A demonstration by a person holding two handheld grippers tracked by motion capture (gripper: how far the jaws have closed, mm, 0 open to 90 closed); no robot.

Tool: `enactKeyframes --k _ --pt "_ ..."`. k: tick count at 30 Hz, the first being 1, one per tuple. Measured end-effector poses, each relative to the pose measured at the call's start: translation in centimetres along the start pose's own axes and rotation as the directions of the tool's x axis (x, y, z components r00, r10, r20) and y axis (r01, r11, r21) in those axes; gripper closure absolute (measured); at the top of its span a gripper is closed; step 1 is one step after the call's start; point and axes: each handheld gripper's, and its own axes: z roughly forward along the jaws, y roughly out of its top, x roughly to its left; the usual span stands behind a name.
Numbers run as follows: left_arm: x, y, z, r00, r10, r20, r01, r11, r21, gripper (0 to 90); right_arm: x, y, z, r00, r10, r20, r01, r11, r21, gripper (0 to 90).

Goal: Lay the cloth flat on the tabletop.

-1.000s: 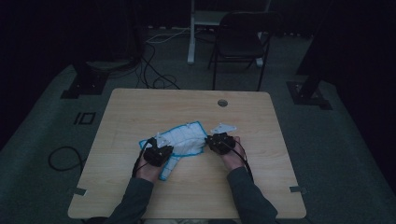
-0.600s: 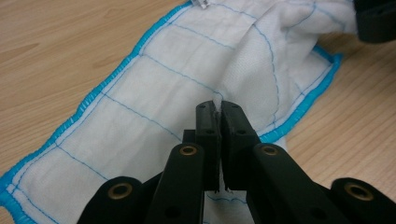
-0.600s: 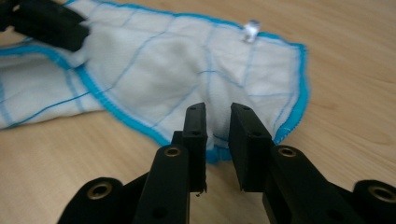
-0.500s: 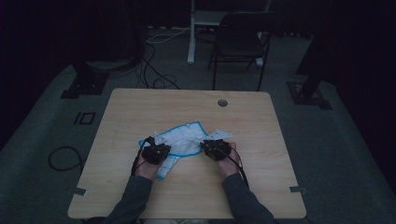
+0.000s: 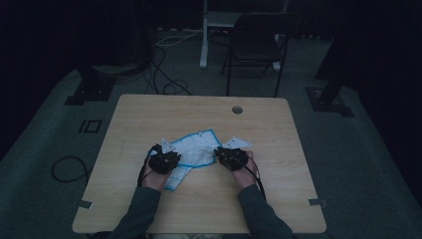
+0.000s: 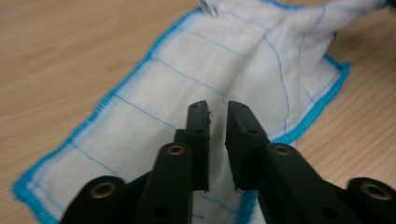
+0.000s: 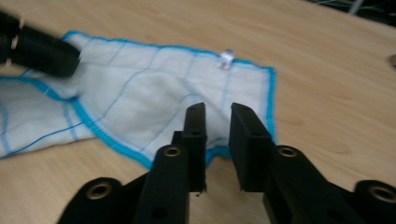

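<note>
Cloth (image 5: 195, 149): a white square with a bright blue stitched border and thin blue grid lines is seen lying partly folded and rumpled near the middle of the surface (image 5: 278, 199), between the two tools.
Left tool (image 6: 217, 140): jaws have just been opening to a narrow gap; they are held low over the cloth's left portion, with no fabric pinched between them, probably a release after a fold.
Cloth's left flap: a long strip is laid flat toward the person, its hem running diagonally.
Right tool (image 7: 217, 144): jaws have just been closing to a narrow gap; they are aimed at the near blue hem, nothing gripped, likely positioned for a corner pick.
</note>
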Motion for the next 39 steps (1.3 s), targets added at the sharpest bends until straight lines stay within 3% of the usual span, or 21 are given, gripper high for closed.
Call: enactKeyframes --k 4,7,9,10,13,14,17,22,26,32,39 --pt "1.2 0.6 -0.8 0.9994 -0.017 -0.032 0.016 0.9995 -0.026 77.9 1.4 -0.6 1.1 0.9986 -0.025 -0.047 0.026 0.999 0.032 82.7" --pt "2.0 0.8 -0.7 0.9987 -0.021 -0.046 0.020 0.9995 -0.024 77.9 1.9 -0.7 1.7 0.9980 -0.038 -0.051 0.041 0.998 0.052 82.6" --pt "2.7 0.9 -0.3 0.9984 -0.024 -0.052 0.023 0.9995 -0.022 77.9 2.1 -0.9 2.4 0.9978 -0.035 -0.055 0.040 0.996 0.075 82.5" --pt "3.3 1.0 0.3 0.9990 -0.004 -0.044 0.003 0.9999 -0.015 78.0 2.1 -1.1 3.0 0.9977 -0.032 -0.059 0.037 0.995 0.097 82.5" --pt "3.7 1.1 1.1 0.9992 0.011 -0.039 -0.011 0.9999 0.002 79.0 2.1 -1.3 3.3 0.9972 -0.037 -0.065 0.044 0.993 0.112 82.7" --pt "4.0 1.0 2.0 0.9992 0.018 -0.035 -0.018 0.9996 0.023 79.9 2.3 -1.5 3.6 0.9962 -0.061 -0.062 0.069 0.989 0.131 83.4" --pt "4.2 0.9 2.9 0.9994 0.027 -0.021 -0.026 0.9986 0.046 82.4 2.2 -1.7 3.7 0.9962 -0.055 -0.067 0.065 0.987 0.149 84.2" --pt "4.5 0.0 4.3 0.9984 0.053 -0.022 -0.050 0.9939 0.098 89.4 1.5 -2.1 3.2 0.9975 -0.027 -0.065 0.038 0.986 0.160 84.7" --pt "4.9 -0.4 4.1 0.9996 0.018 -0.021 -0.016 0.9956 0.092 90.0 0.8 -2.6 2.4 0.9984 -0.019 -0.054 0.028 0.985 0.169 84.8" --pt "5.1 -0.9 3.6 0.9993 0.013 -0.035 -0.010 0.9960 0.089 90.0 -1.4 -3.6 0.7 0.9997 0.017 -0.016 -0.014 0.983 0.185 84.8" --pt "5.1 -1.5 3.0 0.9987 0.013 -0.048 -0.009 0.9960 0.089 90.0 -3.6 -4.3 -0.5 0.9991 0.022 0.036 -0.029 0.979 0.204 84.8"
